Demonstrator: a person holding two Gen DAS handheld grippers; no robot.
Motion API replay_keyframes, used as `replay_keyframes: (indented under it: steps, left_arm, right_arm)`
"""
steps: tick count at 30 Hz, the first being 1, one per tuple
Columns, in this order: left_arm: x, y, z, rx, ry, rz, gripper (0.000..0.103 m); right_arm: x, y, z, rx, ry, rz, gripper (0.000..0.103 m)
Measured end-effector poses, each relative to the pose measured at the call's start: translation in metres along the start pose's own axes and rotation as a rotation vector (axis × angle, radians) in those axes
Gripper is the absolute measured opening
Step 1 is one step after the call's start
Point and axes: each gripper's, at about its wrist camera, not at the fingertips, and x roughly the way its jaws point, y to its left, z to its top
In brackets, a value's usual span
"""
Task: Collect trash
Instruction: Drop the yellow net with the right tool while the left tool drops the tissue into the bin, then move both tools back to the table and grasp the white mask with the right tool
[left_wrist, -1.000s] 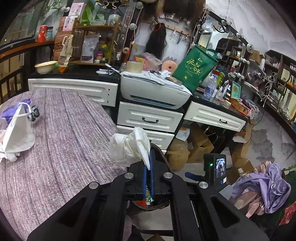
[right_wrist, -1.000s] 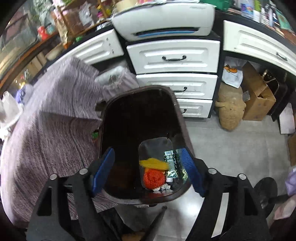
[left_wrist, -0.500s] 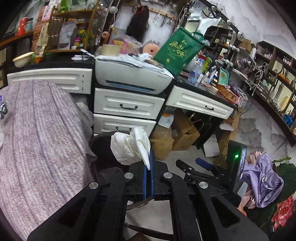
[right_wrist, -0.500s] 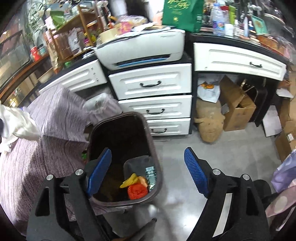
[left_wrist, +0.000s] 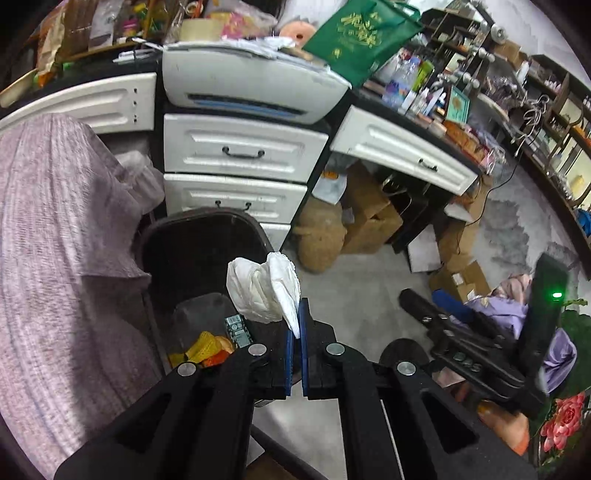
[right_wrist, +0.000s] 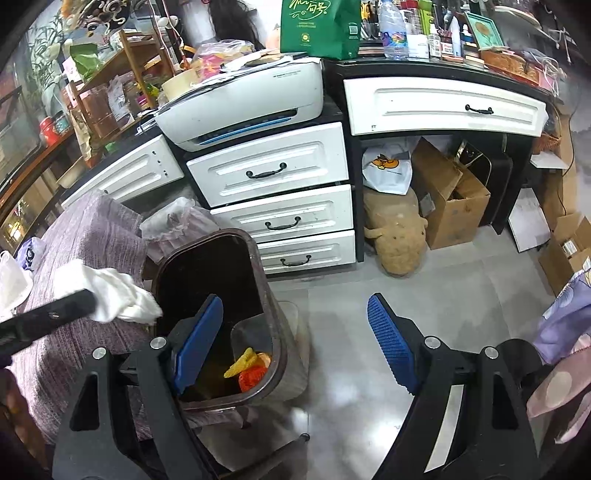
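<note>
Fingers of the left gripper (left_wrist: 295, 332) are pinched together on a crumpled white tissue wad (left_wrist: 264, 290), which sticks up past the blue pads. From the right wrist view the same wad (right_wrist: 118, 295) sits at the tip of the dark left gripper arm, just at the left rim of the dark brown plastic trash bin (right_wrist: 258, 258), over the edge of the purple-grey cloth covering the bench (right_wrist: 85, 236). Left wrist view shows the wad in front of the bin's mouth (left_wrist: 207, 218); whether it is directly above the opening, cannot tell.

Right gripper (right_wrist: 295, 339) fingers stand wide apart, nothing between the blue pads; it hangs just right of the bin, over grey floor tiles (right_wrist: 369, 288).

Inside the bin: yellow mesh scrap (right_wrist: 242, 363), orange-red mesh scrap (right_wrist: 253, 378), small green printed packet (left_wrist: 238, 330), all at the bottom.

Behind the bin: white drawer stack with black handles (right_wrist: 273, 173), white printer (right_wrist: 240, 103) on top of it. Right of the bin on the floor: tan plush toy (right_wrist: 397, 236), brown cardboard box (right_wrist: 450, 199). Green paper bag (right_wrist: 317, 26) behind the printer.
</note>
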Motion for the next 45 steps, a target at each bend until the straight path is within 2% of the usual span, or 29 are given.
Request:
replay_keyframes:
  steps: [6, 7, 8, 10, 14, 19, 23, 29, 35, 40, 45]
  left_arm:
    - [0.025, 0.002, -0.001, 0.012, 0.057, 0.001, 0.006]
    - [0.028, 0.003, -0.001, 0.007, 0.069, -0.002, 0.013]
    - [0.031, 0.005, -0.003, 0.001, 0.080, -0.002, 0.034]
    - [0.031, 0.006, -0.005, -0.008, 0.072, -0.006, 0.064]
    - [0.028, 0.003, -0.010, 0.004, 0.064, 0.002, 0.077]
    - [0.018, -0.007, -0.018, 0.054, 0.039, 0.023, 0.085]
    - [0.002, -0.014, -0.027, 0.114, -0.011, 0.057, 0.092]
    - [-0.031, -0.013, -0.033, 0.141, -0.089, 0.071, 0.097]
    - [-0.063, 0.000, -0.037, 0.132, -0.147, 0.116, 0.097]
    - [-0.094, 0.024, -0.040, 0.073, -0.206, 0.150, 0.097]
    - [-0.123, 0.047, -0.048, 0.059, -0.256, 0.237, 0.097]
  right_arm:
    - [0.003, -0.006, -0.001, 0.018, 0.010, 0.003, 0.080]
    - [0.003, -0.007, -0.001, 0.019, 0.011, 0.003, 0.080]
    - [0.003, -0.006, -0.002, 0.019, 0.012, 0.002, 0.080]
    - [0.004, -0.007, -0.002, 0.023, 0.014, 0.000, 0.082]
    - [0.004, -0.007, -0.003, 0.031, 0.015, -0.003, 0.085]
    - [0.005, -0.006, -0.004, 0.030, 0.017, -0.002, 0.086]
    - [0.007, -0.004, -0.005, 0.028, 0.024, 0.000, 0.086]
    - [0.009, 0.006, -0.007, 0.007, 0.036, 0.013, 0.087]
    - [0.006, 0.029, -0.004, -0.033, 0.036, 0.061, 0.087]
    - [-0.002, 0.065, -0.001, -0.109, 0.030, 0.120, 0.087]
    - [-0.012, 0.105, 0.001, -0.196, 0.023, 0.177, 0.087]
